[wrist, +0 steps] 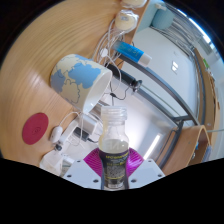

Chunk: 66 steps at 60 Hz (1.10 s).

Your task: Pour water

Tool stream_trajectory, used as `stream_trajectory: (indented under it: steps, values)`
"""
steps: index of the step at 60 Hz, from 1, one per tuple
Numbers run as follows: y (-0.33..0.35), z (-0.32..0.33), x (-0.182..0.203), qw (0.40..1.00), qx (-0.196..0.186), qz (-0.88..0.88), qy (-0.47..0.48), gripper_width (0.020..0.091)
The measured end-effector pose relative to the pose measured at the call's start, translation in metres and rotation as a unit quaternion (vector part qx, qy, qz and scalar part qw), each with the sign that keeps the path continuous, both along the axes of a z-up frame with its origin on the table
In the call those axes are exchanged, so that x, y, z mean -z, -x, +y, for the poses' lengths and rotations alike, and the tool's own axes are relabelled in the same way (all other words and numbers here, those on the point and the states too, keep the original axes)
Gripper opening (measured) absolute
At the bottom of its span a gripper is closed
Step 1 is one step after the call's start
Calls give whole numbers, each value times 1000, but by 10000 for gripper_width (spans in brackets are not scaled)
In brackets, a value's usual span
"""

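gripper [115, 170] jaws pinch a small clear bottle [115, 148] at its lower body; bottle upright, uncapped, dark liquid inside. just beyond it, a white and blue cup [82, 82] tilts on the wooden counter [35, 60]. red disc [36, 128] lies at left.

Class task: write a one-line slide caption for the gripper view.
Gripper shut on a small bottle, tilted view, pale mug beyond on wooden table.
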State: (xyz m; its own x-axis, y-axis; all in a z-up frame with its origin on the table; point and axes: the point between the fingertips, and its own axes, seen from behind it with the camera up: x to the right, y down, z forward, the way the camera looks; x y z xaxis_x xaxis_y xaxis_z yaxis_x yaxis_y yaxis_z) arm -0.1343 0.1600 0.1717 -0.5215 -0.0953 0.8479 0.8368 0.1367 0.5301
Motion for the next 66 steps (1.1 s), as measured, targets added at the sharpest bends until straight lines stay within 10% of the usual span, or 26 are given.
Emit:
stream_trajectory:
  steps: [21,35,49,66]
  values:
    - [21,7,0,993,-8,-112,-44,272]
    - [-5,0,-2,984,11,170,47,273]
    - [-25,-14,47,732,40,637,238,286]
    - [-24,-11,70,504,10,811,296,285]
